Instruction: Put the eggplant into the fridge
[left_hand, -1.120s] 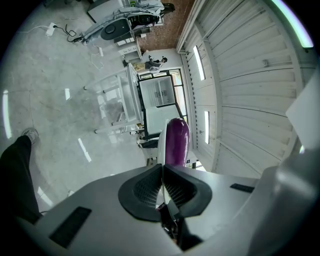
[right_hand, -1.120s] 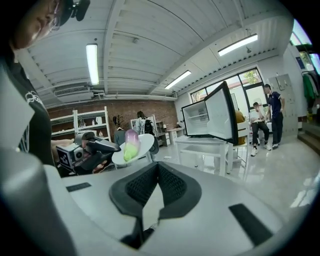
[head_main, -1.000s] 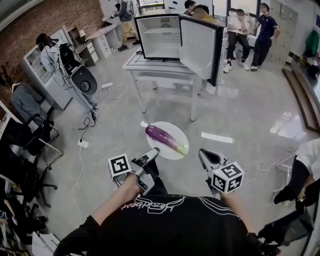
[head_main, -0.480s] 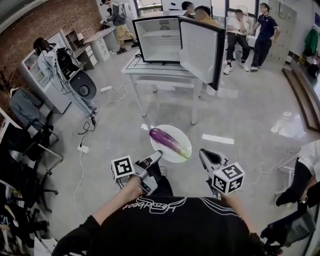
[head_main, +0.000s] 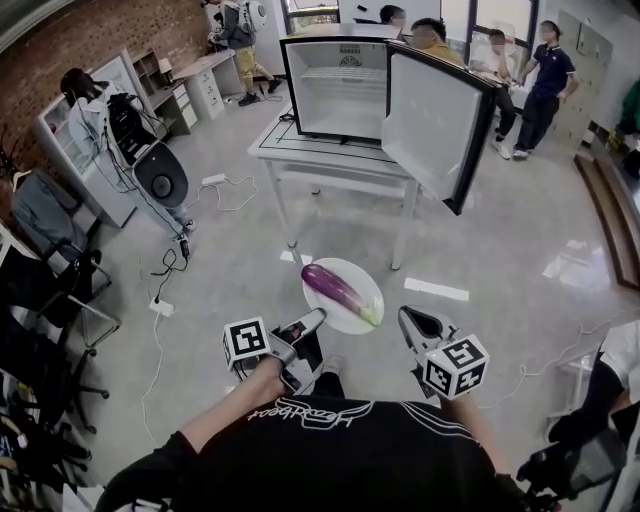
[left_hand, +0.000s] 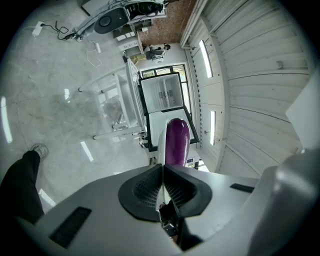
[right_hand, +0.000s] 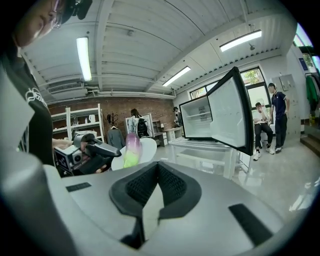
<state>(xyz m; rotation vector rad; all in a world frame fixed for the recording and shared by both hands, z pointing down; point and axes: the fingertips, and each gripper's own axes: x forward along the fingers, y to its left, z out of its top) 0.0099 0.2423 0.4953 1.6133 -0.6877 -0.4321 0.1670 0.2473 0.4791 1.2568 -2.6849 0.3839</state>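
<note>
Before open fridge | left tool clamped on plate bearing eggplant | right tool together, empty

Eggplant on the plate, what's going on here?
A person holds a gripper in each hand. The left gripper is clamped on the rim of a white plate that carries the eggplant above the floor. The right gripper is shut and empty beside the plate. The fridge stands ahead on a table, door open; the eggplant is not in yet.
</note>
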